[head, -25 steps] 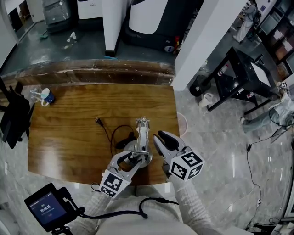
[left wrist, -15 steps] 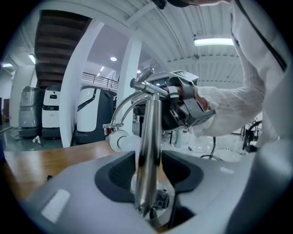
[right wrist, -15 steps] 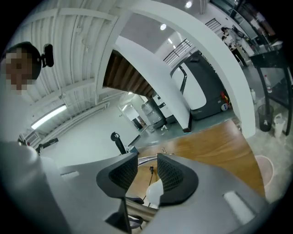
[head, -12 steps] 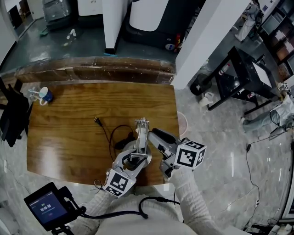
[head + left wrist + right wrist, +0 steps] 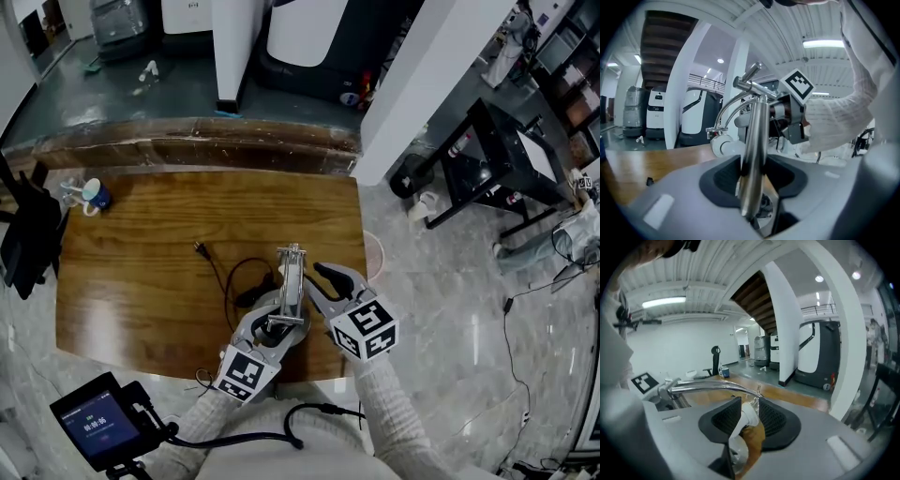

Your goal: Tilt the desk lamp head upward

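The desk lamp (image 5: pixel 292 274) stood near the front edge of the wooden surface (image 5: pixel 141 272), toward its right side, with its round base (image 5: pixel 298 325) partly covered by the left gripper. Its chrome post (image 5: pixel 754 150) rose upright, and a curved chrome arm (image 5: pixel 712 387) ran from the top of the post across to the small white lamp head (image 5: pixel 749 414).

In the right gripper view the lamp head sat between the fingers (image 5: pixel 723 420) of the right gripper (image 5: pixel 314 277). The fingers had just been closing, and their dark ribbed pads lay against the two sides of the head's wider end. The gripper's marker cube (image 5: pixel 364 328) showed close to the person's white sleeve (image 5: pixel 398 427).

The left gripper (image 5: pixel 274 328) reached in low from the front edge, and in its own view its fingers (image 5: pixel 723 176) were clamped on the lower part of the chrome post, which filled the gap between the pads.

A black cable (image 5: pixel 230 277) looped on the surface just left of the lamp, ending in a plug (image 5: pixel 200 247) lying loose on the wood. Well apart, at the far left corner, stood a blue and white cup (image 5: pixel 95 195). A small screen device (image 5: pixel 94 427) hung below the front edge at the lower left, with a dark cord running from it toward the person.
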A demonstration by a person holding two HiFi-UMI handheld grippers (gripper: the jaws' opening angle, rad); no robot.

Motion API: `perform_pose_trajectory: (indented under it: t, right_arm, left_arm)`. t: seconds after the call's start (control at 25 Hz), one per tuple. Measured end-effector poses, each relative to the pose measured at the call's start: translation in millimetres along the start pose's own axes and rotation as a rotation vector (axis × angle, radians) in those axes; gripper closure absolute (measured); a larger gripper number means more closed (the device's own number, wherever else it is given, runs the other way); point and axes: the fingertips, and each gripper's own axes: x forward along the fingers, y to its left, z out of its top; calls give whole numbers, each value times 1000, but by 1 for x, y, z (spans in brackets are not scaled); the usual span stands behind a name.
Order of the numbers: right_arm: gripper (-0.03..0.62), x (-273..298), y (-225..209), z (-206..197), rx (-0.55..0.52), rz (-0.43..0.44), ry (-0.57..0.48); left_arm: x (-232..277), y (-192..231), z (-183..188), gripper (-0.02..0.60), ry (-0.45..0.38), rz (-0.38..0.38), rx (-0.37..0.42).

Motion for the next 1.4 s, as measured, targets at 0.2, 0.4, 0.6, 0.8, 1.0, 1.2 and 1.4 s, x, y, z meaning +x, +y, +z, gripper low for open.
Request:
perform_pose_trajectory:
  t: [0.2, 0.4, 0.6, 0.8, 1.0, 1.2, 1.4]
  right_arm:
    - [468, 8, 4, -1, -42, -2, 5]
    - [516, -9, -16, -5, 257, 95, -32]
    - [471, -24, -4, 32, 701, 418, -140]
    - [442, -15, 4, 22, 930, 511, -110]
    - [421, -7, 8, 10, 1044, 536, -103]
    - [421, 0, 18, 18, 1069, 579, -110]
    - [433, 6, 19, 20, 1104, 606, -115]
  left_arm:
    - [1, -1, 0, 420, 2, -3, -2]
    - [3, -2, -1, 420, 6, -5, 2]
    - [3, -2, 0, 420, 11, -5, 13]
    - [5, -4, -1, 420, 11, -10, 15]
    - [5, -5, -1, 420, 9, -13, 17]
    - [4, -6, -1, 420, 4, -18, 23]
    - [4, -7, -1, 420, 1, -16, 32]
